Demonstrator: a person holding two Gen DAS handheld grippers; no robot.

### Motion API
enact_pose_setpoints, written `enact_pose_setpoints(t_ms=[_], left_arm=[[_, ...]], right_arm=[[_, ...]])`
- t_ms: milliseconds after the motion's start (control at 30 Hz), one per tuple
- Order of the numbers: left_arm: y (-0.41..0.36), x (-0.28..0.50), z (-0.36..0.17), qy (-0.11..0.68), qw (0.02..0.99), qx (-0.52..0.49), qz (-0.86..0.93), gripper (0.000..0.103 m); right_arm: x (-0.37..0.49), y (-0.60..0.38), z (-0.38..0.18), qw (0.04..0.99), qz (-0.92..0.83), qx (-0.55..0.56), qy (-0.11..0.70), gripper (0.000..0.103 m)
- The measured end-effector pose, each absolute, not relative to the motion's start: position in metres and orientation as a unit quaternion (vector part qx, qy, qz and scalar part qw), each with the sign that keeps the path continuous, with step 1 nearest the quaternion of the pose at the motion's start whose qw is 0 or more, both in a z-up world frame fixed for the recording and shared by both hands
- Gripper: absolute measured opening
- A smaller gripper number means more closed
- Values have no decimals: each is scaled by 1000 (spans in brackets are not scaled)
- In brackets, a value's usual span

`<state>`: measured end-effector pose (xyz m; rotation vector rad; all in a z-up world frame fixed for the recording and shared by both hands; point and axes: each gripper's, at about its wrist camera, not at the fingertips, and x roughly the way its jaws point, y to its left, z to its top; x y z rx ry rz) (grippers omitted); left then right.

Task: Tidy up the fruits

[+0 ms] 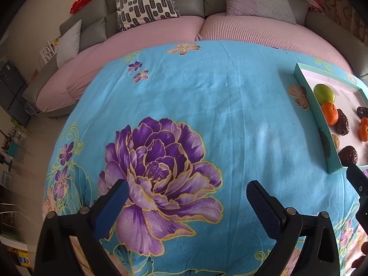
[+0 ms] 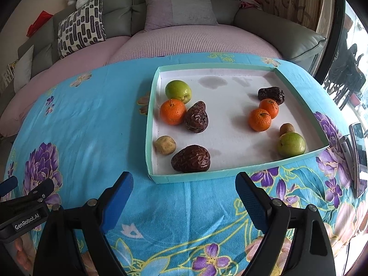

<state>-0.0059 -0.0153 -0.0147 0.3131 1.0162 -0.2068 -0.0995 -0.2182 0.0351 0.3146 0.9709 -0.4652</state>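
A shallow teal box (image 2: 195, 177) with a white floor lies on the flowered blue cloth. In it sit two green apples (image 2: 178, 91) (image 2: 291, 144), three tangerines (image 2: 172, 111) (image 2: 259, 119) (image 2: 268, 108), three wrinkled dark dates (image 2: 196, 117) (image 2: 191, 158) (image 2: 271, 95) and two small brown fruits (image 2: 165, 145) (image 2: 287, 128). My right gripper (image 2: 184, 193) stands open just short of the box's near wall, with nothing between its fingers. My left gripper (image 1: 187, 195) hangs open over the big purple flower, left of the box (image 1: 322, 138).
The blue cloth (image 1: 207, 87) covers a round table. Behind it stands a grey sofa (image 2: 276, 23) with pink covers and a patterned cushion (image 2: 81, 26). A phone-like device (image 2: 358, 158) lies at the table's right edge.
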Motion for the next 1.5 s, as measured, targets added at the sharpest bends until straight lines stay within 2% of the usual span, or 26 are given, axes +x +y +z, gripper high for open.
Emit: enact_pose_setpoints(t_ms=[1500], left_arm=[[-7, -3, -10, 483, 862, 122, -91, 103]], right_arm=[[-97, -216, 30, 840, -218, 143, 475, 91]])
